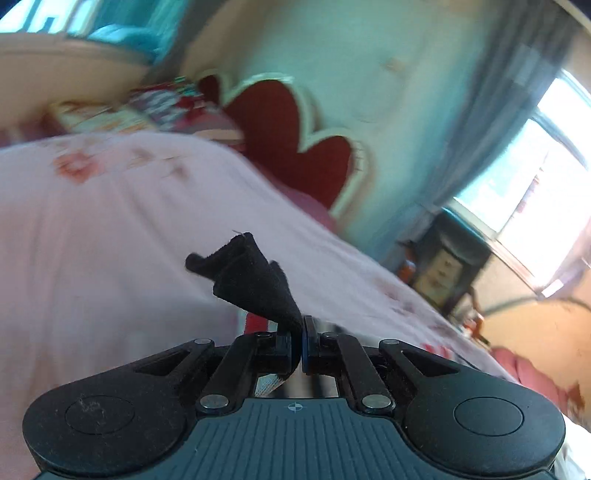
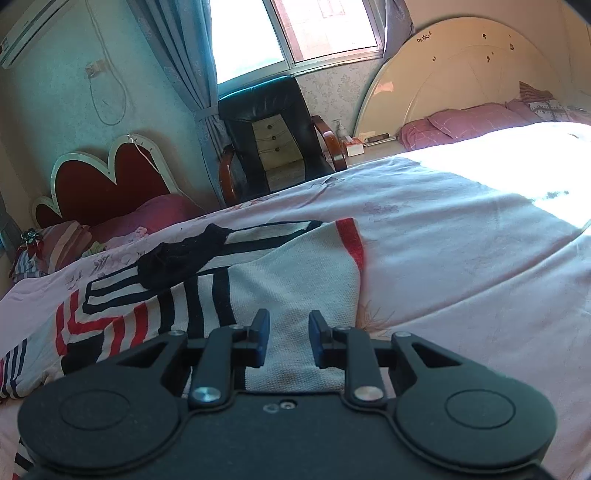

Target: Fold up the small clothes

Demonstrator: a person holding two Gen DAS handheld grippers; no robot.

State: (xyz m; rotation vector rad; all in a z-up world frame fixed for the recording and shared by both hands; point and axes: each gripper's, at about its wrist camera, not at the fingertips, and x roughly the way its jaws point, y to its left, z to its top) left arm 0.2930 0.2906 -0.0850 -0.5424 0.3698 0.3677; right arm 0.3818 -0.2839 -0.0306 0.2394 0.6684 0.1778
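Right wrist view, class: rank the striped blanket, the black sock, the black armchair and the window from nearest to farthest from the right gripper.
1. Striped blanket, directly under the right gripper.
2. Black sock, ahead-left, lying on the blanket.
3. Black armchair, beyond the bed.
4. Window, behind the chair.

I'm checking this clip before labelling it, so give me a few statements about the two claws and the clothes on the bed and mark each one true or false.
1. The left claw is shut on a black cloth. True.
2. The right claw grips the striped blanket. False: it is open, holding nothing.
3. A black sock lies on the striped blanket. True.
4. The bed sheet is plain blue. False: it is pale pink with flowers.
5. A black chair stands below the window. True.
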